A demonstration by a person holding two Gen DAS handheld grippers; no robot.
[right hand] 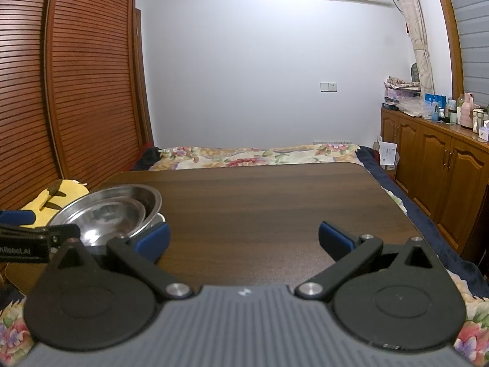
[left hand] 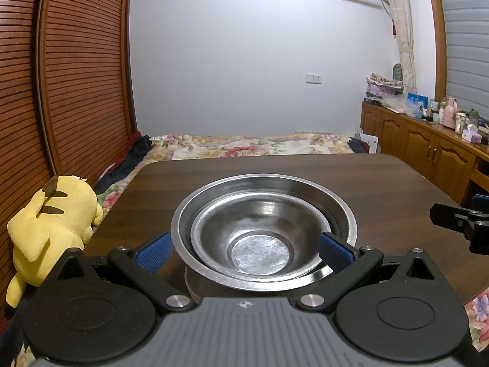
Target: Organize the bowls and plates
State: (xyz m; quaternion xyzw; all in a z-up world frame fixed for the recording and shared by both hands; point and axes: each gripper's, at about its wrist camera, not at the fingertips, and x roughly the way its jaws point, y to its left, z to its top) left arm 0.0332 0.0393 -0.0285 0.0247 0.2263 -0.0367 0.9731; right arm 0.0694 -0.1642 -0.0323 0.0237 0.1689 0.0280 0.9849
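Bowls stacked | small steel bowl (left hand: 259, 244) is sitting inside big steel bowl (left hand: 342, 211), near left on table (left hand: 382, 189) | left gripper (left hand: 244, 252) is gaping wide around them, holding nothing | right gripper (right hand: 244, 241) is gaping wide, empty | next: maybe pulling back slowly.

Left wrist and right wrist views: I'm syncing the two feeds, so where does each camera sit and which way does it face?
Left wrist: on the left gripper, looking forward over the nested steel bowls toward the bed; its blue-padded fingers are spread either side of them.
Right wrist: on the right gripper, facing the same way over the bare table; its fingers are spread, empty.
Shared: bowls, table, yellow plush toy, and each other's gripper at the edge.
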